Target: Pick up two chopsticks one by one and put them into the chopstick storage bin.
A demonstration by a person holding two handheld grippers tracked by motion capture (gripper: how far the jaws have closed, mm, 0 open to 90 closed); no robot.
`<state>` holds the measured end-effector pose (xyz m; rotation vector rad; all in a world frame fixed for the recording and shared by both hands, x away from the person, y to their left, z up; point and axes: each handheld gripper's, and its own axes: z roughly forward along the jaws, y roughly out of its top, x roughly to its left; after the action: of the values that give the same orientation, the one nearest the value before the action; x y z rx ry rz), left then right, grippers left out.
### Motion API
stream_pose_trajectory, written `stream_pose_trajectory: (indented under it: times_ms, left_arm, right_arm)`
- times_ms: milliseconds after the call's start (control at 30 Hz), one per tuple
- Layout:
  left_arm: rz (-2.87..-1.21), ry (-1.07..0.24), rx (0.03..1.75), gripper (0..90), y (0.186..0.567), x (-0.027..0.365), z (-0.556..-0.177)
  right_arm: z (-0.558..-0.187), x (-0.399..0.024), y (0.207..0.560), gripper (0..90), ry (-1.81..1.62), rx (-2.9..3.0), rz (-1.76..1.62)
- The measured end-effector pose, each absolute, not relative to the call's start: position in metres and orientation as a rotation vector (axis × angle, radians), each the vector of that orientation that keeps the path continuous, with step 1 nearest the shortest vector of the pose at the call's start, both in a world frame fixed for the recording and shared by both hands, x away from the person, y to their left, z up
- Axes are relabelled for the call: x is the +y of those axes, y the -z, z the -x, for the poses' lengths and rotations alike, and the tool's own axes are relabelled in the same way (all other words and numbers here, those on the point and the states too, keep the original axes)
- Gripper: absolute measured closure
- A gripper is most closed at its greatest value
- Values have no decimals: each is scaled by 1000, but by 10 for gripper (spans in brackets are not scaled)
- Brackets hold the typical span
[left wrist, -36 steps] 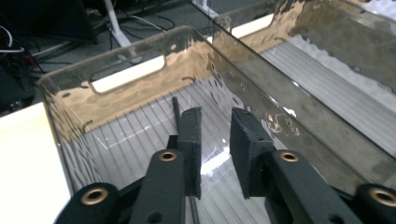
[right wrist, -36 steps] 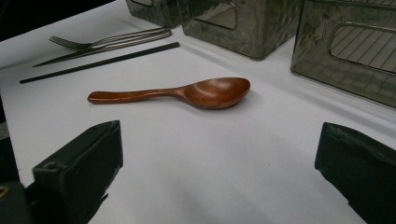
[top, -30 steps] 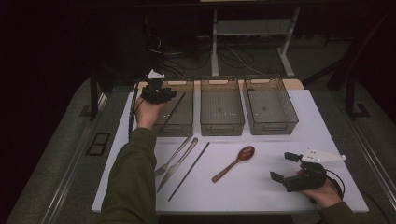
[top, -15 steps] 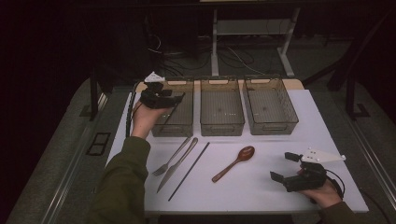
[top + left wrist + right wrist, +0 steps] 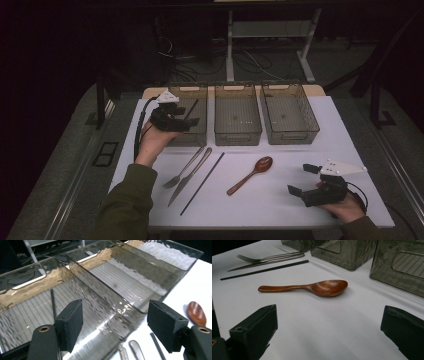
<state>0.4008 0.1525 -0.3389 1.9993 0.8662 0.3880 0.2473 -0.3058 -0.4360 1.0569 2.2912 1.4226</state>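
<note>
Our left gripper (image 5: 186,116) hangs over the near end of the left bin (image 5: 199,90). Its jaws have just been opening and now stand apart with nothing between them; a black chopstick (image 5: 53,305) lies inside that bin. The second chopstick (image 5: 202,183) is the likely next pick. It lies on the white table (image 5: 280,200) toward us and slightly right of the left gripper, beside the knife (image 5: 189,176) and fork (image 5: 183,169), well apart from our right gripper (image 5: 306,181), which rests open and empty. Its long axis runs diagonally, far end pointing toward the middle bin (image 5: 237,134).
</note>
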Motion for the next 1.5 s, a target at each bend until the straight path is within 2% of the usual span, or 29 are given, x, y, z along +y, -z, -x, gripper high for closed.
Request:
stream_pose_trajectory:
  times_ms: [800,1167,1333,1500]
  left_arm:
    - [-2020,-347,791,217,370,135,-332]
    - [-2022,-342,800,210,398,132,-308]
    - [-2031,-319,827,259,411,131,-297]
    - [-2051,-295,853,407,420,129,-287]
  right_arm:
    - [-257,-304,429,3,-1457,2289,-1038]
    - [-255,-304,431,3,-1425,2302,-1036]
    - [-255,-305,432,3,-1424,2302,-1037]
    - [-255,-305,431,3,-1421,2301,-1034]
